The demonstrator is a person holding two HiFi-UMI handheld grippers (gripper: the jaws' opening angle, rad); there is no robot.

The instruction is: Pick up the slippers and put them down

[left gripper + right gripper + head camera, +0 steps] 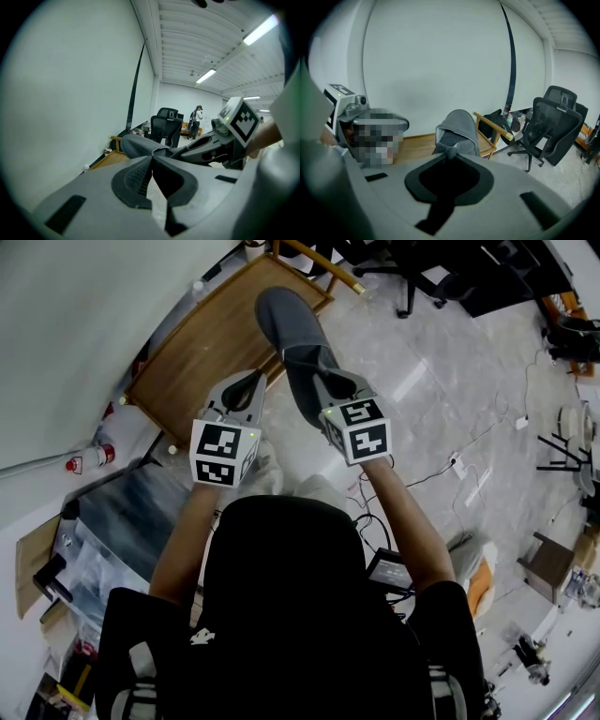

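Pinching grey slipper (459, 126) at its edge with right gripper (450, 153), near wooden platform (202, 357). Left gripper (152, 158) pressed together, empty.

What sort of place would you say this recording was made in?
Most likely an office or lab workspace: black swivel chairs, ceiling strip lights, and cables trailing over a pale tiled floor.

Head view above the person (281, 596), facing steeply down, left gripper view low, along its jaws toward a far office chair (167, 125), right gripper view close behind the grey slipper (459, 129), all three share slipper and wooden board (211, 357).
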